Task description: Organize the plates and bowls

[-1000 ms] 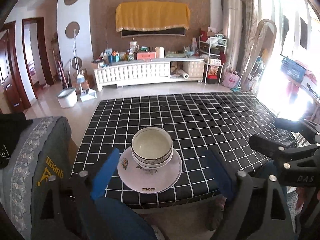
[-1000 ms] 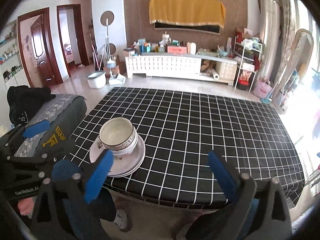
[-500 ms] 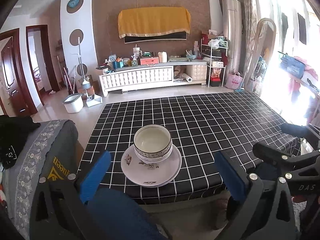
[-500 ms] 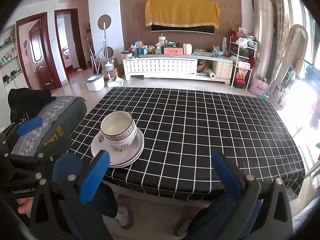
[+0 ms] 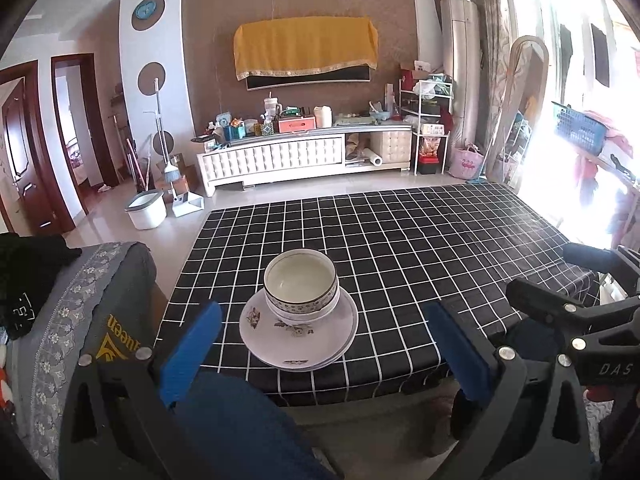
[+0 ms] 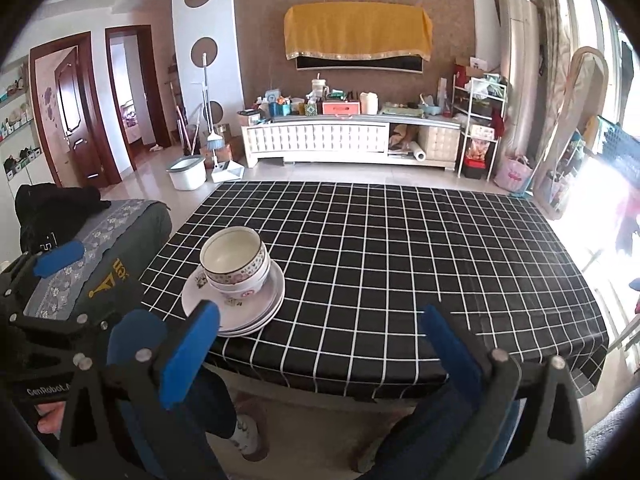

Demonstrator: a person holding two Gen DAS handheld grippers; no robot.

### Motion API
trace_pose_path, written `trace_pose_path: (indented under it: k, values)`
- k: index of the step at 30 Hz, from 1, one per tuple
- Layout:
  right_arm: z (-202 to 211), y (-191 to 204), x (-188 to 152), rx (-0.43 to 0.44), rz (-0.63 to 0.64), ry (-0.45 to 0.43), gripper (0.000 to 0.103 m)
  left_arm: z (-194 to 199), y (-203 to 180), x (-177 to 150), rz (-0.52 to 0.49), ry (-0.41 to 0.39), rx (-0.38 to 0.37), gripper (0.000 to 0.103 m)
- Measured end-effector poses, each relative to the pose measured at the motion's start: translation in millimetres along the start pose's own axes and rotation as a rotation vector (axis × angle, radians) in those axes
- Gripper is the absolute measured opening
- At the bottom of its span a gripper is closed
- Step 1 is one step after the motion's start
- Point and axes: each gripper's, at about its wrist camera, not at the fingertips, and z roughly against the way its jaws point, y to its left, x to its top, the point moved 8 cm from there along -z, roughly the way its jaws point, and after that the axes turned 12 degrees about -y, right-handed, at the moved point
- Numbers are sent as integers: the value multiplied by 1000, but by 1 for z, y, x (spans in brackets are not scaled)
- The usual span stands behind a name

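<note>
Bowls (image 5: 301, 285) stacked on plates (image 5: 298, 334); both grippers' jaws wide apart, empty ("DAS", "GenRobot" on bodies).

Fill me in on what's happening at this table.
A person holds a gripper in each hand, both held back from the near edge of the checked table. The left gripper and the right gripper are both open and hold nothing. The dishes look tidied: nested bowls sit on a stack of plates near the table's near edge. Nothing else is on the cloth.
</note>
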Motion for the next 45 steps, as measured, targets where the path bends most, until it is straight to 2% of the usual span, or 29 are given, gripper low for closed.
trace_pose_path:
  k: [20, 34, 45]
  values:
    - [7, 0, -1, -2, 3, -1, 103, 6, 0, 0, -3, -5, 10, 103]
    - [11, -8, 3, -26, 8, -20, 103, 3, -4, -1, 11, 1, -20, 103]
    - [12, -9, 5, -37, 20, -26, 103, 5, -5, -4, 2, -4, 8, 103]
